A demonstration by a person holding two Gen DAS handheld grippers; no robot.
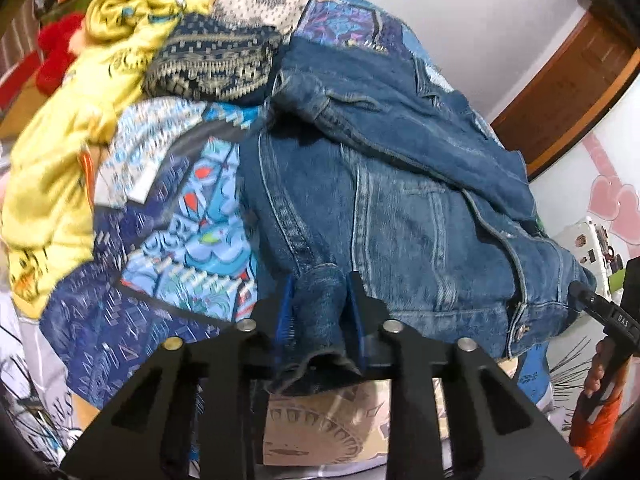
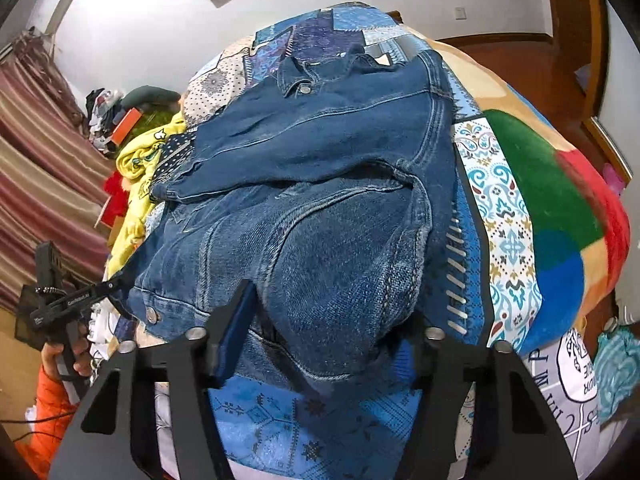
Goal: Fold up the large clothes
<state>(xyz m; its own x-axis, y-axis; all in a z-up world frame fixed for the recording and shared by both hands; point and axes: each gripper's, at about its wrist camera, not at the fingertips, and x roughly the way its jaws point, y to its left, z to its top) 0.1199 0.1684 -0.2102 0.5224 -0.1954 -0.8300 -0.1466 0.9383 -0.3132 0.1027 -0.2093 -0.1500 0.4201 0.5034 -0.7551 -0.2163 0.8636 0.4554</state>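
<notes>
A blue denim jacket [image 1: 400, 208] lies spread on a bed covered by a blue patchwork quilt [image 1: 168, 240]. My left gripper [image 1: 320, 312] is shut on the jacket's near hem corner, a wad of denim pinched between its blue pads. In the right wrist view the jacket [image 2: 320, 184] fills the middle, one sleeve folded across it. My right gripper [image 2: 324, 320] stands wide around a bulge of the jacket's near edge; its left finger [image 2: 236, 320] shows, while denim hides the right pad. The quilt also shows in this view [image 2: 288, 420].
A yellow garment [image 1: 60, 168] and a dark patterned knit [image 1: 216, 60] lie piled left of the jacket. A rainbow blanket [image 2: 560, 208] lies on the right. Striped curtains [image 2: 36, 152] hang far left. The other hand's gripper [image 2: 60, 308] shows at the left.
</notes>
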